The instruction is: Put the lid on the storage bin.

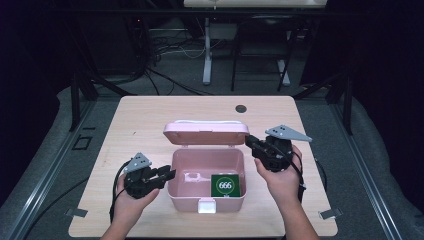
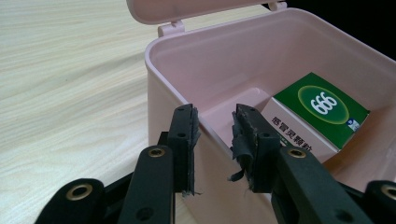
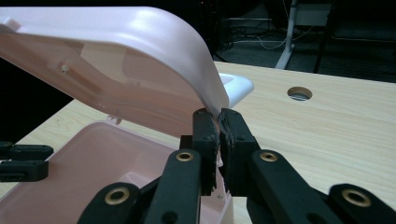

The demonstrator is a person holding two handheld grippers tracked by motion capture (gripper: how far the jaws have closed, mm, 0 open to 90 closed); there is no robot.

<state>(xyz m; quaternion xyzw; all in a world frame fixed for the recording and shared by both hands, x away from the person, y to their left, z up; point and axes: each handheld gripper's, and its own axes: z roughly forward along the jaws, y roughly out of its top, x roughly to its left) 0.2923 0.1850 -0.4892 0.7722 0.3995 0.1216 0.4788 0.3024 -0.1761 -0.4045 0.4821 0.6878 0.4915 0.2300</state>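
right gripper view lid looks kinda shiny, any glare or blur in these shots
Right gripper view: a soft white sheen runs along the curved top of the pink lid, with the dark room behind it soft. Left gripper view: the green 666 carton reads sharp, and the frayed pads are crisp. High view: the table is evenly lit while its surroundings go near black; the white latch looks blown out.

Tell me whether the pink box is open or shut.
Open: the pink box's lid is tilted up, its edge pinched by the right gripper.
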